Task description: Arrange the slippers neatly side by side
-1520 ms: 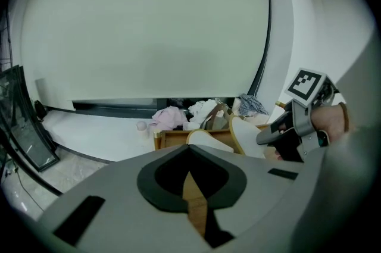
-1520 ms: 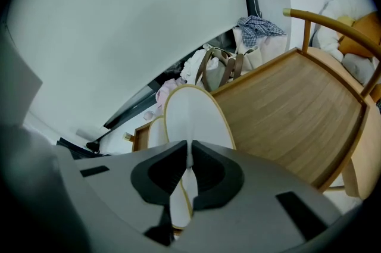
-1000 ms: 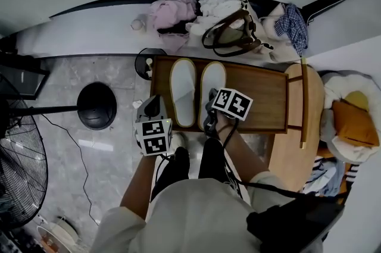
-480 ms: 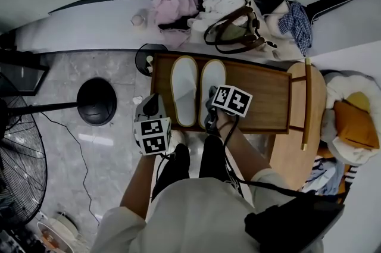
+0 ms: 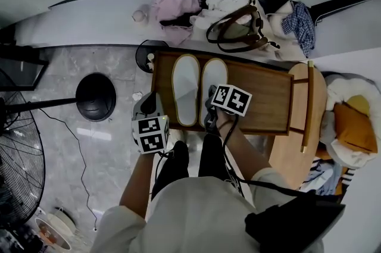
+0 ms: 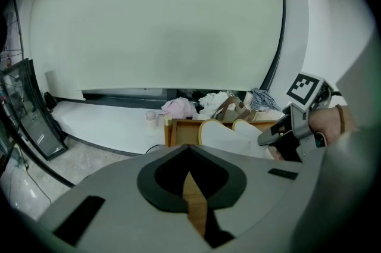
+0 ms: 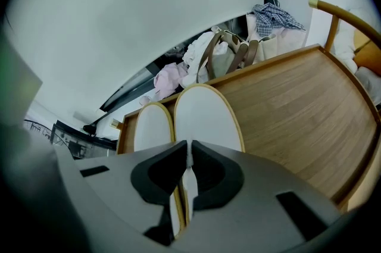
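Observation:
Two white slippers with yellow rims lie side by side, toes away from me, on the left part of a wooden table [image 5: 262, 97]: the left slipper [image 5: 186, 90] and the right slipper [image 5: 213, 82]. My right gripper [image 5: 211, 96] points down at the near end of the right slipper [image 7: 205, 118]. Its jaws are shut on a thin strip of that slipper's edge [image 7: 188, 147]. My left gripper [image 5: 149, 100] hangs off the table's left front corner, over the floor. It is shut with nothing in it [image 6: 189, 150]. Both slippers [image 6: 223, 136] show beyond it.
A heap of clothes and a brown bag [image 5: 232, 31] lies behind the table against the wall. A fan's black round base [image 5: 96, 97] stands on the floor to the left, with the fan's grille [image 5: 18, 162] nearer. A wooden chair [image 5: 306, 103] and cushions [image 5: 351, 124] are at the right.

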The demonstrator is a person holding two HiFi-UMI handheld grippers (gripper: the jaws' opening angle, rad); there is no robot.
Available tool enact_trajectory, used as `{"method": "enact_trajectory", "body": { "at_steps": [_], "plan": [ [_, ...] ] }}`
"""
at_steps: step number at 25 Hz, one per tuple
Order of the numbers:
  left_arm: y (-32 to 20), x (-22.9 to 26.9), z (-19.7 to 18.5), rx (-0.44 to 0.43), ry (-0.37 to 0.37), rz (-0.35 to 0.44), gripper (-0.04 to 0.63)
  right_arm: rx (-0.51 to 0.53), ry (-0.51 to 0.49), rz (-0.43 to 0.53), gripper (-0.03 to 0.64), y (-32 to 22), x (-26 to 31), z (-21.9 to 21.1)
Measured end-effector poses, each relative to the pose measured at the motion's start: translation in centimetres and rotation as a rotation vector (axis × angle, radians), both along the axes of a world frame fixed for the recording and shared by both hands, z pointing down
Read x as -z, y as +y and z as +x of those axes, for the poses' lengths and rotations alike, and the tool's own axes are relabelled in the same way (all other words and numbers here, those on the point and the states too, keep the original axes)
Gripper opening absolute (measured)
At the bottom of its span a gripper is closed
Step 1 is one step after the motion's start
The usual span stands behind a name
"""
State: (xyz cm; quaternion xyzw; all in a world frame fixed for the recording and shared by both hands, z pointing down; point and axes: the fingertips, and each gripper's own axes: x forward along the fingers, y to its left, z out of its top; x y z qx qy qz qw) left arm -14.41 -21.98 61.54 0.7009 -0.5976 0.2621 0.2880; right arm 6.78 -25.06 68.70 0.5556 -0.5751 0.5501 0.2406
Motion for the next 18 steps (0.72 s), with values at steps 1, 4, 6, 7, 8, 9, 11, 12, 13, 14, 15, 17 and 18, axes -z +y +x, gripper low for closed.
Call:
{"method": "enact_trajectory", "body": {
  "at_steps": [1,4,6,7,8,9,11,12,13,14,15,17,18],
  "plan": [
    [-0.03,-0.01,-0.02,0.002,0.001,0.000,0.005,-0.001,0.000,-0.001,0.046,0.00,-0.03,-0.02],
    [-0.05,-0.08,0.04,0.005,0.002,-0.003,0.005,0.000,-0.007,-0.001,0.046,0.01,-0.11,-0.10],
    [-0.06,-0.17,0.11,0.006,0.004,-0.005,0.005,0.004,-0.015,-0.001,0.046,0.02,-0.16,-0.21],
    [-0.08,-0.21,0.16,0.006,0.006,-0.006,0.005,0.005,-0.020,0.001,0.047,0.00,-0.18,-0.25],
    [-0.10,-0.24,0.23,0.005,0.008,-0.007,0.005,0.005,-0.026,0.002,0.048,-0.02,-0.18,-0.26],
    [-0.11,-0.26,0.30,0.005,0.009,-0.007,0.005,0.004,-0.032,0.003,0.048,-0.02,-0.19,-0.25],
    [-0.05,-0.34,0.42,0.005,0.011,-0.007,0.005,0.007,-0.040,0.006,0.048,0.04,-0.20,-0.22],
    [-0.01,-0.39,0.46,0.005,0.011,-0.008,0.005,0.011,-0.041,0.007,0.048,0.06,-0.20,-0.21],
    [0.01,-0.44,0.51,0.005,0.011,-0.009,0.005,0.016,-0.040,0.010,0.049,0.05,-0.20,-0.20],
    [0.02,-0.47,0.57,0.006,0.011,-0.009,0.005,0.023,-0.039,0.014,0.056,0.02,-0.18,-0.22],
    [0.02,-0.49,0.64,0.007,0.011,-0.009,0.005,0.031,-0.039,0.018,0.076,0.00,-0.13,-0.24],
    [0.04,-0.39,0.83,0.010,0.009,-0.005,0.005,0.046,-0.038,0.023,0.095,0.07,0.01,-0.22],
    [0.03,-0.27,0.96,0.011,0.008,-0.002,0.005,0.052,-0.037,0.024,0.097,0.14,0.11,-0.16]
  ]
}}
